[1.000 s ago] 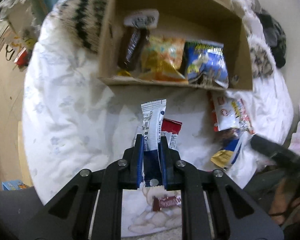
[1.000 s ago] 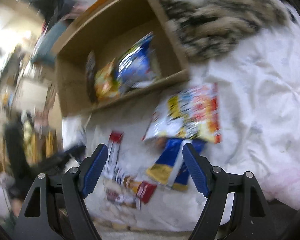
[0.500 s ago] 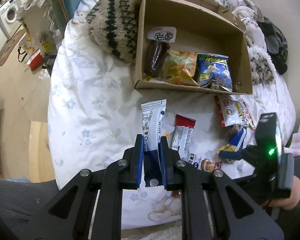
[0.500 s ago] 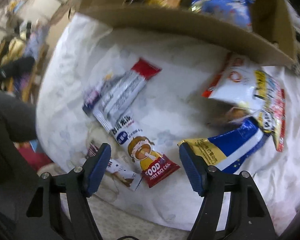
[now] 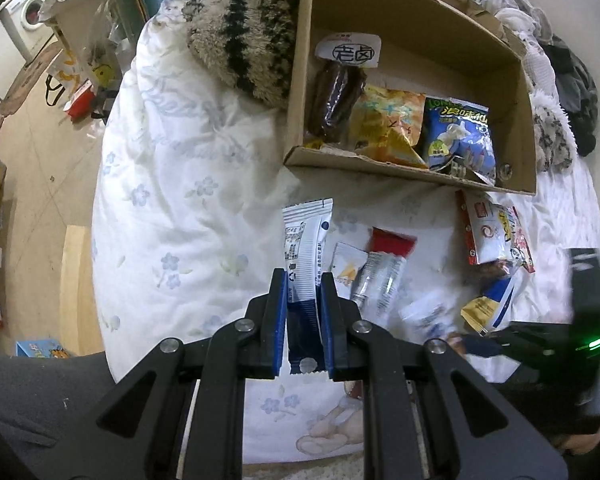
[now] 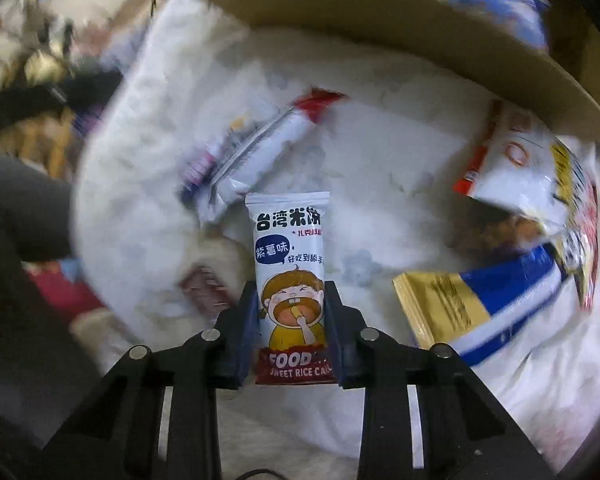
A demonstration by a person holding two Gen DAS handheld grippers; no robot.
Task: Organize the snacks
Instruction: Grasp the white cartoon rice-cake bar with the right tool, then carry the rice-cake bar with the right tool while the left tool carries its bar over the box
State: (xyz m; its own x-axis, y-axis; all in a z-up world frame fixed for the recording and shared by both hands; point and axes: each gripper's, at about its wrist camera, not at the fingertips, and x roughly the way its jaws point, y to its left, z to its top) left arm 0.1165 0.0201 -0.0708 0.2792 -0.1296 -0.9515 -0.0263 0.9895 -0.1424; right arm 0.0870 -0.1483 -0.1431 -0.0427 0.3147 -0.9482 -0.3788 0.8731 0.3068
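- Your left gripper (image 5: 304, 292) is clamped narrow on a white-and-blue snack stick (image 5: 306, 240), which stands up between the jaws above the white floral quilt (image 5: 172, 168), nearer to you than the box.
- Your right gripper (image 6: 291, 304) is closing on the sweet rice cake packet (image 6: 290, 276); the packet sits squarely between the jaws and the pads look pressed against its sides, low over the quilt.
- Already packed: the cardboard box (image 5: 380, 166) at the far side holds a dark brown pack (image 5: 334, 100) at its left, a yellow bag (image 5: 388, 128) in the middle and a blue bag (image 5: 458, 140) to the right of it. Its far half looks bare.
- Still loose on the quilt, near the box's front wall: a red-tipped silver stick (image 5: 382, 276), a small white sachet (image 5: 348, 262), a red-and-white bag (image 5: 490, 232) at the right and a blue-and-gold packet (image 6: 480, 300) just below it.
- By my reading you are about a third of the way through: three snacks boxed, two in your grippers and at least four left.
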